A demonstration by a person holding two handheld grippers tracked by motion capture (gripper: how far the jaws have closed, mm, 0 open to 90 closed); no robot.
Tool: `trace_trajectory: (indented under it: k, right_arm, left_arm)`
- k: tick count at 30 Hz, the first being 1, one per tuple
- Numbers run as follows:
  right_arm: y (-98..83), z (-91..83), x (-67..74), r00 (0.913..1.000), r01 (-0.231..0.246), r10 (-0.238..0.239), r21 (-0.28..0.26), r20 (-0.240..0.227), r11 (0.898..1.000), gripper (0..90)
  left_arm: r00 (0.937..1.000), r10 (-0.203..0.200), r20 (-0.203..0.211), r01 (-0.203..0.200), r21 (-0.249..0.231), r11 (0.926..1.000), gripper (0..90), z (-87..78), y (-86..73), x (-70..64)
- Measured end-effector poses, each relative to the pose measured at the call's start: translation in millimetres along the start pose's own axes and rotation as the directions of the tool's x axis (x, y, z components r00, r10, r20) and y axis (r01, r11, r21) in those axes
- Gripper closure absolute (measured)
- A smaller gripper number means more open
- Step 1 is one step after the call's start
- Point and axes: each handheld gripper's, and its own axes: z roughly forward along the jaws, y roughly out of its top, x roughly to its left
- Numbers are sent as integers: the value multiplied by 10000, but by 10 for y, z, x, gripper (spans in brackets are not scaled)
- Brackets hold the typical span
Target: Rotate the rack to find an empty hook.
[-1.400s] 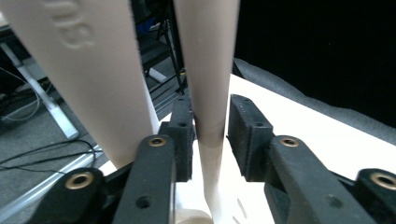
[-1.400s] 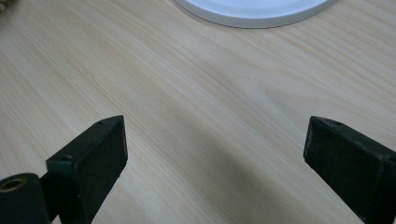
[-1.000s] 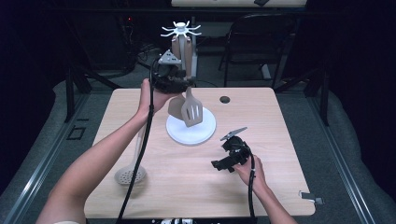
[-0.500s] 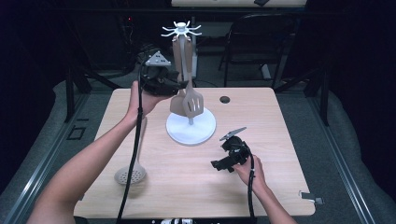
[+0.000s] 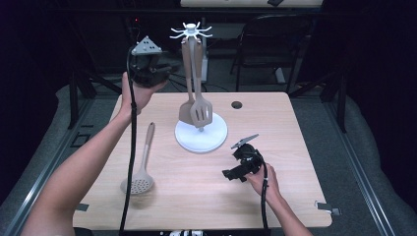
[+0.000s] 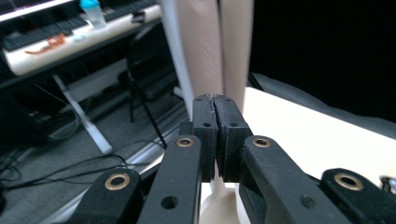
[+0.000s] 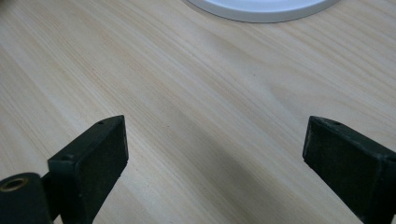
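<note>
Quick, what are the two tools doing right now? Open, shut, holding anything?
Left tool: shut, jaws together with nothing between them, raised beside the hanging spatulas.
Right tool: open, empty, low over the table.

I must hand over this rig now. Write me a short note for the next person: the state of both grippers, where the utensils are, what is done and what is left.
Left gripper: raised beside the top of the white utensil stand with hook arms, jaws shut on nothing.
Right gripper: resting low over the light wooden table, jaws open and empty.
Done: the beige slotted turner and the brown-beige solid spatula hang side by side on the stand.
Left: the beige perforated skimmer spoon lies flat on the table near the left forearm. It likely goes on a free hook next.
</note>
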Motion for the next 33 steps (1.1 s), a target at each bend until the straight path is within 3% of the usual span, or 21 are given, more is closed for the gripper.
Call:
trace_trajectory:
  k: [6,12,33]
  right_arm:
    - [-8,5,-3,10000,-8,8,-52,32,10000,66]
    - [-7,-2,-8,10000,52,-52,-6,-5,10000,66]
    - [-4,-12,-8,9998,167,-168,128,107,9998,69]
  left_arm:
    - [9995,-248,-170,239,-511,9984,888,-31,155,90]
    - [9985,-336,-423,305,-714,9970,889,-13,290,141]
    - [9914,-485,-1213,425,-517,9978,900,101,385,294]
